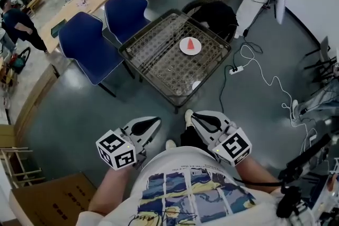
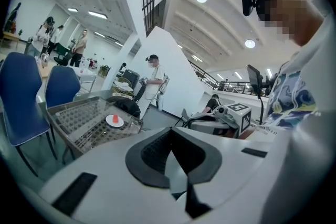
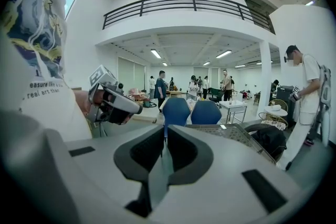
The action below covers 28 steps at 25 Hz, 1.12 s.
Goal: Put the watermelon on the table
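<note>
Grey floor filled most of the wide hall, and on it stood the glass-topped table (image 1: 153, 69) beside two blue chairs (image 1: 87, 45). On this table a white plate (image 1: 197, 50) carried the watermelon (image 1: 190, 43), a small red slice standing upright, well apart from both tools. The left gripper (image 1: 149, 125) and the right gripper (image 1: 200, 120) hung close to the person's body, both pointing toward the table, each with its jaws pressed together and nothing between them (their own views showed only the closed pads). Empty hands held so near the body suggested, in my judgement, that the slice was already in its place and no grasp was needed.
</note>
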Each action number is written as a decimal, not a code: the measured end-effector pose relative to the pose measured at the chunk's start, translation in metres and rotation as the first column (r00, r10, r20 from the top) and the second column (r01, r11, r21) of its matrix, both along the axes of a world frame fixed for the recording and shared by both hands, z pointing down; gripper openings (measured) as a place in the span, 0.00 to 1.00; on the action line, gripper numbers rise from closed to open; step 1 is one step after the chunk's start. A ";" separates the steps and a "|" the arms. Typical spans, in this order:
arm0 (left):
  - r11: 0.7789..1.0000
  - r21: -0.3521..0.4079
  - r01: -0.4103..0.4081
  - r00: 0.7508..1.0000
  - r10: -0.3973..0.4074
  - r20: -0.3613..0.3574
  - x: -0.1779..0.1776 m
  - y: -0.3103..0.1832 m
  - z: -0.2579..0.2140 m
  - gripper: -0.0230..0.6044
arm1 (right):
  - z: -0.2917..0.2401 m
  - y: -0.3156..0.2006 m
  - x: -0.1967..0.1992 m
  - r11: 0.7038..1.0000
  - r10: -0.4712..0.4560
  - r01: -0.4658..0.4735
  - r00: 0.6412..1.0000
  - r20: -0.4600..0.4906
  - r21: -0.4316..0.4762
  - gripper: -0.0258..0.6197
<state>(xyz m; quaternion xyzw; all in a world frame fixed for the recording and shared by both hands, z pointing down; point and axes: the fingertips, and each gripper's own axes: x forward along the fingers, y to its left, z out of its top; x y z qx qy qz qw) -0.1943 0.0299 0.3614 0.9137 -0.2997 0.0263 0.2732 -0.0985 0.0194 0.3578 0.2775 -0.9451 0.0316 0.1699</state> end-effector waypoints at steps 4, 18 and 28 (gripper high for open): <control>1.000 -0.007 0.006 1.000 -0.006 -0.006 0.000 0.003 -0.004 0.05 | -0.003 0.003 -0.005 1.000 -0.023 0.023 1.000 -0.002 0.001 0.08; 0.999 -0.024 -0.045 0.999 0.045 -0.009 0.018 0.007 0.005 0.05 | 0.000 0.009 0.001 1.000 0.002 -0.002 1.000 0.004 0.008 0.07; 0.997 -0.027 -0.075 0.997 0.075 -0.011 0.022 0.009 0.009 0.05 | 0.004 0.012 0.002 1.000 0.015 -0.015 1.000 -0.009 0.006 0.06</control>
